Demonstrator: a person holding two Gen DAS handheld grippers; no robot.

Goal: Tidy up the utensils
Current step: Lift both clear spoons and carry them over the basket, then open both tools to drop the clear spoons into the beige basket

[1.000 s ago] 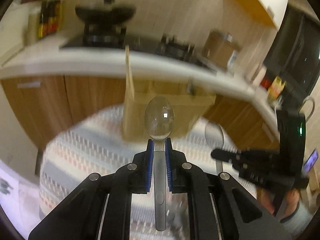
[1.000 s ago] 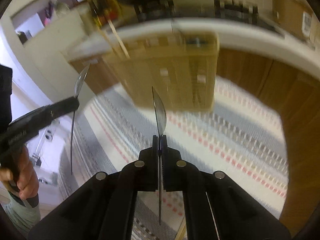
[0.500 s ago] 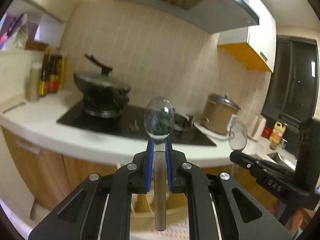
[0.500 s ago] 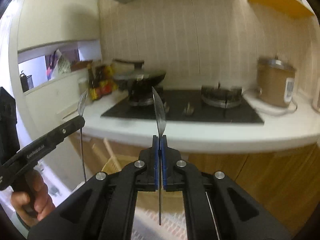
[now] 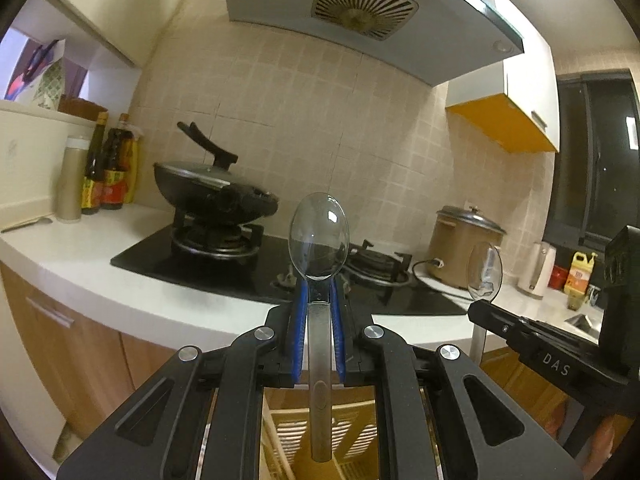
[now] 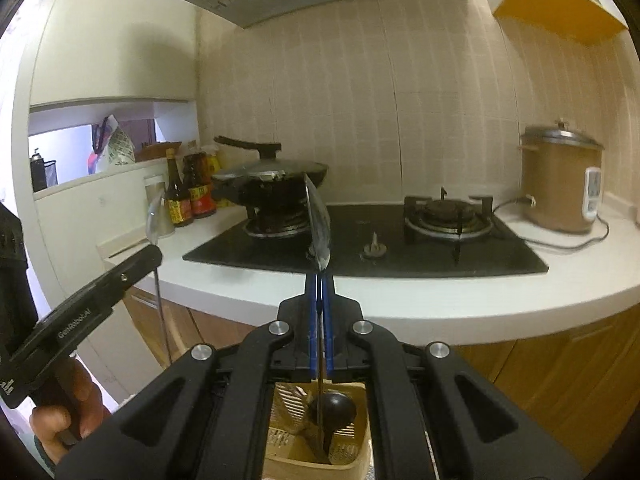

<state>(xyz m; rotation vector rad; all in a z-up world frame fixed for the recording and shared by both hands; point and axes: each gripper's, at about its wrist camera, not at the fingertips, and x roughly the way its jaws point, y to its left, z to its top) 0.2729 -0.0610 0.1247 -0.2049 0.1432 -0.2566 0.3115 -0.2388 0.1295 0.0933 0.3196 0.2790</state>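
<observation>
Spoons stand upright in both grippers: left pinches one spoon; right pinches another, above a holder.

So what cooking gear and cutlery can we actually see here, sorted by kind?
Spoons held in grippers: 2, left spoon, right spoon
Woks with lid: 1, wok
Electric cookers: 1, brown cooker
Gas burners: 2, left burner, right burner
Wooden utensil holders: 1, holder
Total: 7
</observation>
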